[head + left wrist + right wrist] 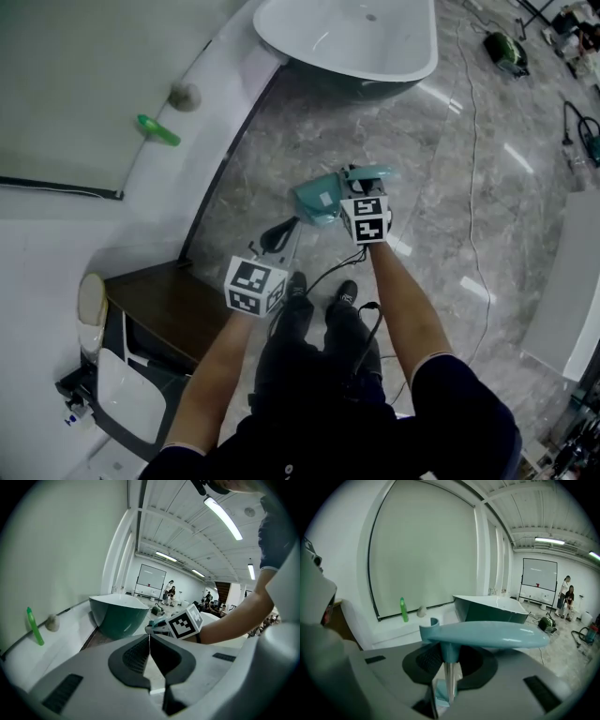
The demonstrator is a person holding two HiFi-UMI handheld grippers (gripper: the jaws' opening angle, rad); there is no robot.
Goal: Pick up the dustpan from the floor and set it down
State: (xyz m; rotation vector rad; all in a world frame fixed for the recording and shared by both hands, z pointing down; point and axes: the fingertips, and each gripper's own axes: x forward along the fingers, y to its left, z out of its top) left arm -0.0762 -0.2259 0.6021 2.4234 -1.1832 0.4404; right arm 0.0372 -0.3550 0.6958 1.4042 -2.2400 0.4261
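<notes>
Presently the right hand-held gripper (447, 660) clamps the dustpan (487, 634) by its slim shaft; it looks light, stiff and slippery. The left hand-held gripper (150, 641), at seven o'clock, is closed and empty.

Mock bathroom inside a lab hall.
I see a bathtub (356, 42) on marble floor (450, 206), loose cables (473, 141), a whiteboard (539, 576) beyond.

Teal long-handled dustpan (317, 199), upright
</notes>
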